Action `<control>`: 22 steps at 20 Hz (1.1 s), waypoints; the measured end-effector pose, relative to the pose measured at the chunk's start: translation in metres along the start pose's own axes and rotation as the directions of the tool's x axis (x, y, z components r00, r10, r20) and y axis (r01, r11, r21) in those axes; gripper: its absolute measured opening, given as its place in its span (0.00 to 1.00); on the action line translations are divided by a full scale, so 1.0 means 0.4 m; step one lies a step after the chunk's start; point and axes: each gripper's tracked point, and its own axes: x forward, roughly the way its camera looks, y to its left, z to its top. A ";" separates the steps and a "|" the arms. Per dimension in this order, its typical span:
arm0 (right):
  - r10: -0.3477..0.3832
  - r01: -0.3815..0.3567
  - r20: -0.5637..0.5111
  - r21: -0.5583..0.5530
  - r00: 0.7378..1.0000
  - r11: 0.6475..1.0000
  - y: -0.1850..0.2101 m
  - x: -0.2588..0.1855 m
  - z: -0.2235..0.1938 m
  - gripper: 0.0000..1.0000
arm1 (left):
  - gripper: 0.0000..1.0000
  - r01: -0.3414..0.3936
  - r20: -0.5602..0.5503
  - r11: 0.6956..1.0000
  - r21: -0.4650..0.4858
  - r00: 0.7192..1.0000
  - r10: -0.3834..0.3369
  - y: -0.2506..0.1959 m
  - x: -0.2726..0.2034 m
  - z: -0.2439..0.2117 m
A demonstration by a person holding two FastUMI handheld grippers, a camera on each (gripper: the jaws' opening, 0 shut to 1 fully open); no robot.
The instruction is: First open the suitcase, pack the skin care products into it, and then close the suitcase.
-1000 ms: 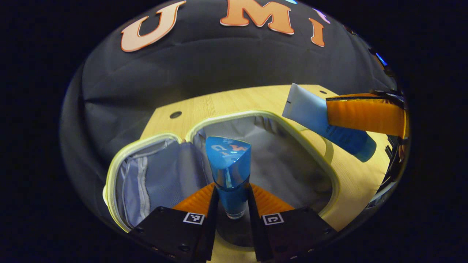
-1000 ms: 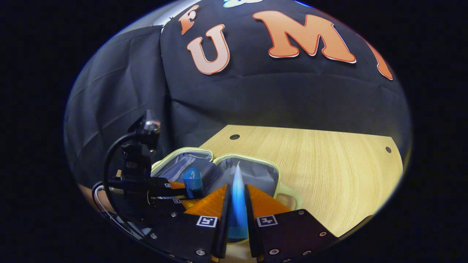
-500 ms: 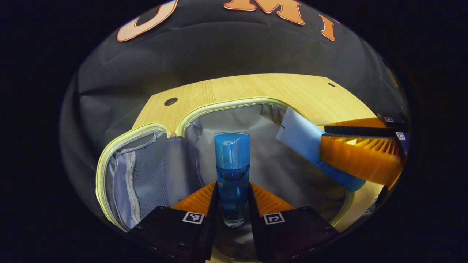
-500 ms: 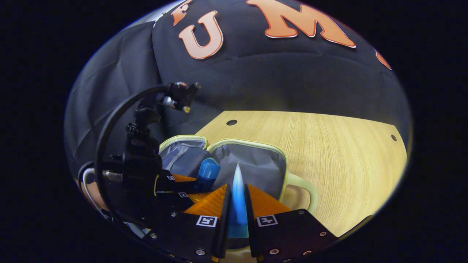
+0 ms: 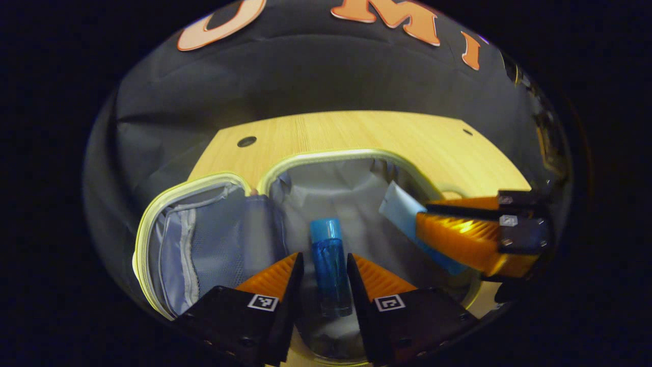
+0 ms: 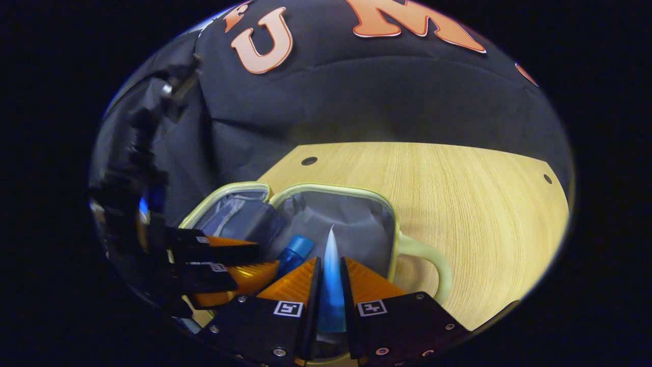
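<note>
We saw the left tongs [image 5: 323,272] spread apart, their fingers clear of the blue bottle [image 5: 330,270], which lay between them on the grey lining of the open suitcase [image 5: 326,158]. In the right gripper view the right tongs [image 6: 330,278] were clenched on a flat blue-and-white tube [image 6: 331,275], both fingers pressing its sides, its crimped end pointing forward over the suitcase's main compartment. In the left gripper view that tube's pale end stuck out above the compartment's right side. The suitcase sat open at the near edge of the wooden bench [image 6: 458,188], its lid with the mesh pocket [image 5: 198,244] folded out to the left, its handle [image 6: 428,260] towards the right.
</note>
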 end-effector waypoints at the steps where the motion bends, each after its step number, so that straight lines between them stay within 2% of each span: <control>1: -0.013 0.013 -0.018 0.000 1.000 1.000 -0.003 0.006 -0.018 0.25 | 0.60 -0.011 0.031 1.000 0.002 0.999 0.010 0.018 -0.020 0.014; 3: -0.032 0.032 -0.041 0.011 0.999 0.999 -0.012 0.020 -0.033 0.25 | 0.73 -0.059 0.091 0.998 0.003 0.994 0.058 0.066 -0.064 0.045; 4: -0.042 0.042 -0.036 0.019 0.998 0.999 -0.012 0.023 -0.025 0.25 | 0.76 -0.081 0.115 0.997 -0.007 0.990 0.081 0.090 -0.089 0.057; 5: -0.041 0.042 -0.041 0.035 0.998 0.999 -0.009 0.026 -0.026 0.19 | 0.76 -0.106 0.143 0.994 -0.027 0.984 0.108 0.117 -0.113 0.068; 6: -0.046 0.049 -0.051 0.048 0.998 0.998 -0.010 0.028 -0.027 0.25 | 0.75 -0.117 0.158 0.992 -0.050 0.980 0.123 0.140 -0.135 0.075; 8: -0.044 0.046 -0.044 0.055 0.998 0.997 -0.009 0.017 -0.020 0.29 | 0.75 -0.147 0.171 0.985 -0.091 0.972 0.161 0.194 -0.159 0.065; 9: -0.051 0.052 -0.032 0.048 0.998 0.997 -0.016 0.011 -0.013 0.30 | 0.78 -0.165 0.171 0.980 -0.109 0.968 0.182 0.226 -0.167 0.049; 10: -0.053 0.054 -0.019 0.042 0.998 0.998 -0.020 0.003 -0.002 0.37 | 0.90 -0.181 0.172 0.975 -0.126 0.964 0.201 0.256 -0.174 0.040; 11: -0.059 0.060 -0.010 0.036 0.998 0.998 -0.024 -0.011 0.003 0.41 | 0.93 -0.197 0.177 0.970 -0.144 0.959 0.221 0.283 -0.184 0.032; 12: -0.067 0.067 0.007 0.034 0.998 0.997 -0.030 -0.027 0.019 0.49 | 0.94 -0.210 0.176 0.964 -0.162 0.955 0.238 0.306 -0.194 0.023; 13: -0.080 0.079 0.027 0.029 0.996 0.996 -0.042 -0.047 0.034 0.47 | 0.94 -0.223 0.180 0.958 -0.180 0.950 0.255 0.324 -0.205 0.021; 15: -0.090 0.089 0.067 0.017 0.994 0.996 -0.061 -0.097 0.066 0.63 | 0.94 -0.245 0.178 0.945 -0.216 0.942 0.285 0.364 -0.222 0.005; 16: -0.103 0.102 0.090 0.013 0.991 0.995 -0.074 -0.124 0.082 0.68 | 0.94 -0.248 0.181 0.939 -0.240 0.938 0.294 0.380 -0.228 0.001; 20: -0.163 0.166 0.206 -0.002 0.965 0.986 -0.126 -0.253 0.182 0.82 | 0.94 -0.261 0.165 0.911 -0.320 0.931 0.325 0.457 -0.246 -0.036; 22: -0.189 0.200 0.259 -0.017 0.947 0.980 -0.144 -0.309 0.232 0.84 | 0.95 -0.269 0.160 0.895 -0.356 0.926 0.342 0.509 -0.259 -0.048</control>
